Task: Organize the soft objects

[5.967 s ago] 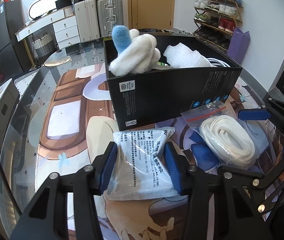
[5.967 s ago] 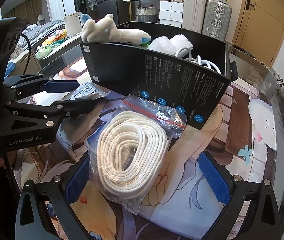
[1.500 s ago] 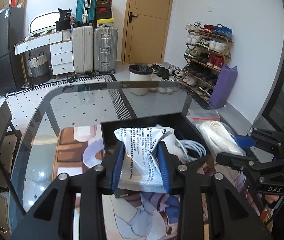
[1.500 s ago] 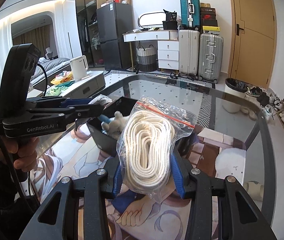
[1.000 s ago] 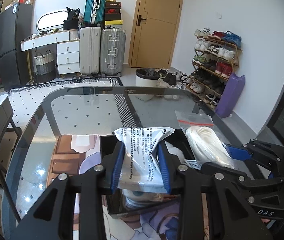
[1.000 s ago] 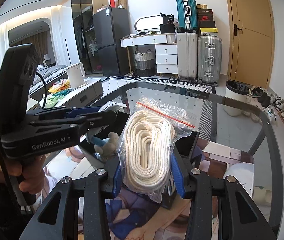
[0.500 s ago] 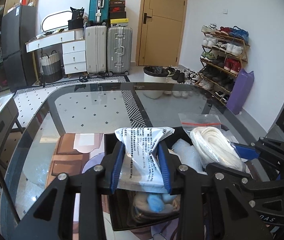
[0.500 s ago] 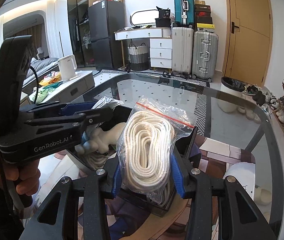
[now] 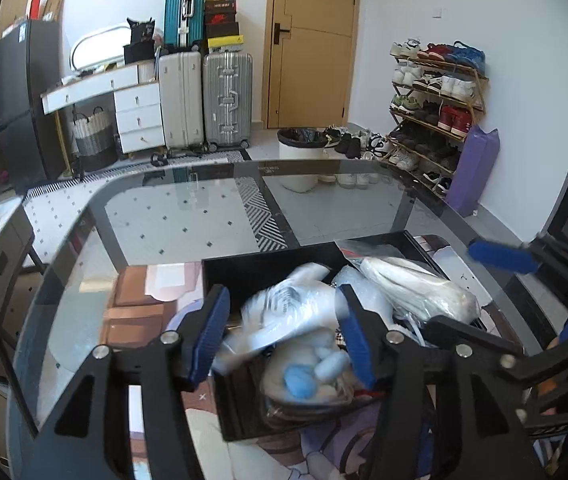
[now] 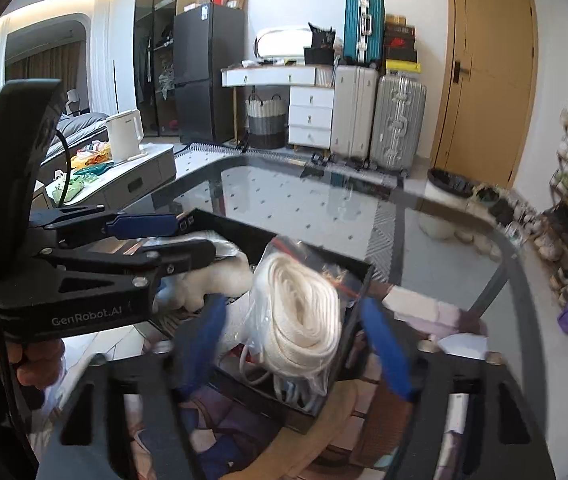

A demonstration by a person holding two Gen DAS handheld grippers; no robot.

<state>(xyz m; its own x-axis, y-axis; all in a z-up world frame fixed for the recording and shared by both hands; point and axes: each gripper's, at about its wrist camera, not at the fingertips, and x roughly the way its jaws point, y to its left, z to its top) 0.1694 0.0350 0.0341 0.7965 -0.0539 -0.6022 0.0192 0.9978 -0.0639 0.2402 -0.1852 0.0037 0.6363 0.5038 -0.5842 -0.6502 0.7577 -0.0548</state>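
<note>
I am dropping 2 soft, light, slippery bags, rope bag and printed pouch, into the black box; left tool and right tool both spread wide

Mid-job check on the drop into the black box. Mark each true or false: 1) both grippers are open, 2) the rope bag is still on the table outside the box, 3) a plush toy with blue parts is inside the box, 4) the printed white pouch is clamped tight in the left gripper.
1) True. The left gripper and right gripper both stand open.
2) False. The rope bag sits in the black box.
3) True. The plush toy lies inside the box.
4) False. The printed white pouch, motion-blurred, is between spread fingers above the box.
</note>
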